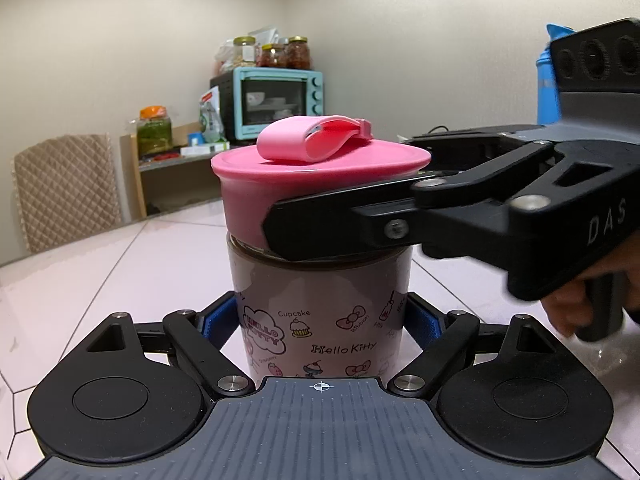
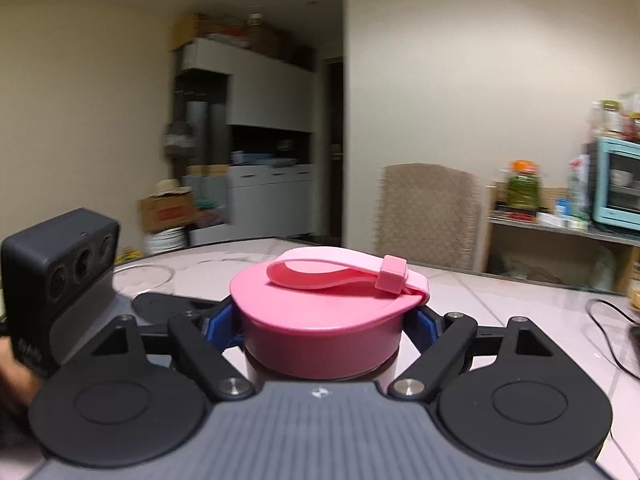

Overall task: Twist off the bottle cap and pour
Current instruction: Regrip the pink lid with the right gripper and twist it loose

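A Hello Kitty bottle (image 1: 320, 312) with a dark drink inside stands upright on the white marble table (image 1: 120, 272). Its pink cap (image 1: 320, 184) with a pink loop strap is on top. My left gripper (image 1: 324, 320) is shut on the bottle body, its blue pads (image 1: 218, 322) pressed against both sides. My right gripper (image 2: 322, 326) comes in from the right in the left wrist view (image 1: 400, 220) and is shut on the pink cap (image 2: 320, 320), with its blue pads (image 2: 220, 324) against the cap's sides.
A teal toaster oven (image 1: 276, 100) with jars on top sits on a shelf behind the table. A padded chair (image 1: 68, 188) stands at the far edge. A blue bottle (image 1: 548, 84) stands at right. A black cable (image 2: 612, 336) lies on the table at right.
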### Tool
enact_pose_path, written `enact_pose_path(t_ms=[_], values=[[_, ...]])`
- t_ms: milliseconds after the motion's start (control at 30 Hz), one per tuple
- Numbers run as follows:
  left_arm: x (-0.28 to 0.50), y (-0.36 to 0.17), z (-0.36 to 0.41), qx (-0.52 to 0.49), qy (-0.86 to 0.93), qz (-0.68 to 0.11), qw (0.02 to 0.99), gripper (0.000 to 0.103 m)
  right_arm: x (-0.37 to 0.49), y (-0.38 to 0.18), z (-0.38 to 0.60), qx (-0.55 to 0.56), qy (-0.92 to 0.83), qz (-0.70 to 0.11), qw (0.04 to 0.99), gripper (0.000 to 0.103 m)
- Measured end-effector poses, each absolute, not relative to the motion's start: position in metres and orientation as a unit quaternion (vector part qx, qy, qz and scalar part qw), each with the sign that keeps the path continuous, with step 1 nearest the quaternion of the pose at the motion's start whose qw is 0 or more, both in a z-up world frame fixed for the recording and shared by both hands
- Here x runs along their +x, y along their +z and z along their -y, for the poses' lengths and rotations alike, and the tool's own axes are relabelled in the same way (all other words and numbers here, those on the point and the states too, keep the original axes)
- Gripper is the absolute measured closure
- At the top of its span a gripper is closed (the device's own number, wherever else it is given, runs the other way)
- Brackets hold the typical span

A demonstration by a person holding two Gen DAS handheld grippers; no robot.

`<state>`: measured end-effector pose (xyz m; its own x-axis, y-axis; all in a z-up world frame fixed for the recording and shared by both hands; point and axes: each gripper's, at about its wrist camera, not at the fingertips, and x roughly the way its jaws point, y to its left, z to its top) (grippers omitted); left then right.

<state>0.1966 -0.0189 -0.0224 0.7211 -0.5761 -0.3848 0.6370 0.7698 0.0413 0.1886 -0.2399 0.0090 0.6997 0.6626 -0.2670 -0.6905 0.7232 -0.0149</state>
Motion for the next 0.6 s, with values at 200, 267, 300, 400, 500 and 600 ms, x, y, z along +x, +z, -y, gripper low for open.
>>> enact_pose_path(t_ms=[200, 267, 300, 400, 500, 600], values=[[0.196, -0.023, 0.019, 0.086, -0.328, -0.178, 0.924, 0.013, 0.215, 0.008, 0.267, -0.060, 0.481, -0.111, 0.867, 0.018], [0.196, -0.023, 0.019, 0.086, -0.328, -0.178, 0.924, 0.013, 0.224, 0.008, 0.274, -0.058, 0.513, -0.110, 0.850, 0.018], [0.196, -0.023, 0.019, 0.086, -0.328, -0.178, 0.924, 0.013, 0.224, 0.010, 0.274, -0.060, 0.515, -0.110, 0.848, 0.018], [0.197, -0.023, 0.019, 0.086, -0.328, -0.177, 0.924, 0.013, 0.223, 0.014, 0.272, -0.067, 0.514, -0.113, 0.848, 0.018], [0.196, -0.023, 0.018, 0.086, -0.328, -0.178, 0.924, 0.013, 0.214, 0.018, 0.266, -0.070, 0.483, -0.121, 0.865, 0.005], [0.198, -0.023, 0.016, 0.085, -0.329, -0.178, 0.924, 0.013, 0.202, 0.020, 0.259, -0.073, 0.446, -0.128, 0.883, 0.002]])
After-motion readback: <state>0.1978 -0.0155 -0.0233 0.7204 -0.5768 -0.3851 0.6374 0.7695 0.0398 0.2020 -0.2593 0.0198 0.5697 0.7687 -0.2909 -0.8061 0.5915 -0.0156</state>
